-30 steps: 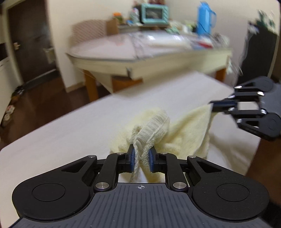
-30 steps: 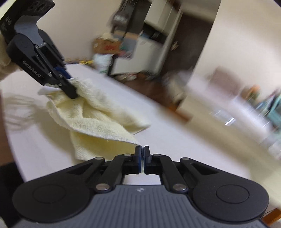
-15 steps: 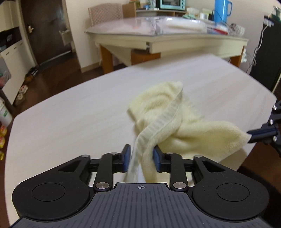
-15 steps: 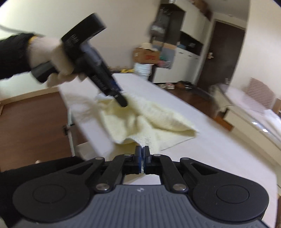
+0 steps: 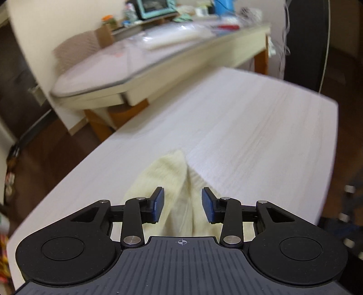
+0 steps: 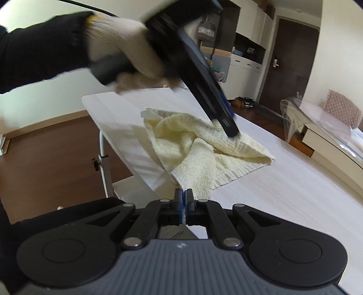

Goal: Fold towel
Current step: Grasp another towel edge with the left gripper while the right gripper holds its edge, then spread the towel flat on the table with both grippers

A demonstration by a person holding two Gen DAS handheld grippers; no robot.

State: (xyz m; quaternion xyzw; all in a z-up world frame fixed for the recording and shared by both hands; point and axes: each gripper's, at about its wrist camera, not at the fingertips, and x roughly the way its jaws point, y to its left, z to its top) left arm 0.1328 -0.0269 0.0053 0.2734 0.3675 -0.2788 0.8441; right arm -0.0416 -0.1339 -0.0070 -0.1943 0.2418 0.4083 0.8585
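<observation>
A pale yellow towel lies crumpled near the corner of the white table. My right gripper is shut on a corner of the towel at the table's near edge. My left gripper is open, its blue pads standing apart over the towel, which lies loose between and below them. In the right wrist view the left gripper points down with its tips on the towel's upper fold, held by a gloved hand.
A second table with a glass top stands behind, cluttered with a teal oven and a blue jug. The white table's far edge drops to dark wood floor. White cupboards and a dark door stand beyond.
My left gripper has opened and let go of the towel's ribbed edge, which dropped onto the table. My right gripper has kept its hold on the corner.
</observation>
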